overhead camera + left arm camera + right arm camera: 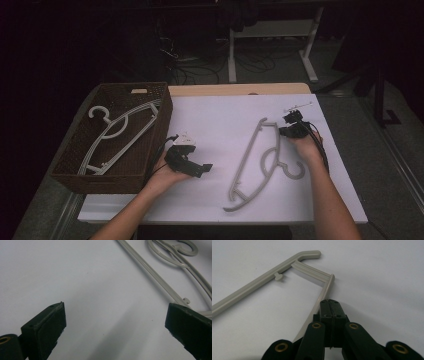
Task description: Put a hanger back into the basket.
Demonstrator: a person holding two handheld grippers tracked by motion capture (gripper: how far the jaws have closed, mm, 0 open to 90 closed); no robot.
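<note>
Right gripper [329, 302] clamped shut on upper end of grey hanger [260, 160], long axis running toward table's near edge; left gripper [192, 167] wide open, empty, beside basket [75, 170], farther from it.

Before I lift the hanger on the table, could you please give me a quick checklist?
1. Right gripper jaws shut at the grey hanger's thin bar: ok.
2. Bar truly pinched between them: cannot tell.
3. Left gripper jaws open, nothing between them: ok.
4. Hanger lies flat on the white table, free of other things: ok.
5. Wicker basket stands open at the table's left edge: ok.
</note>
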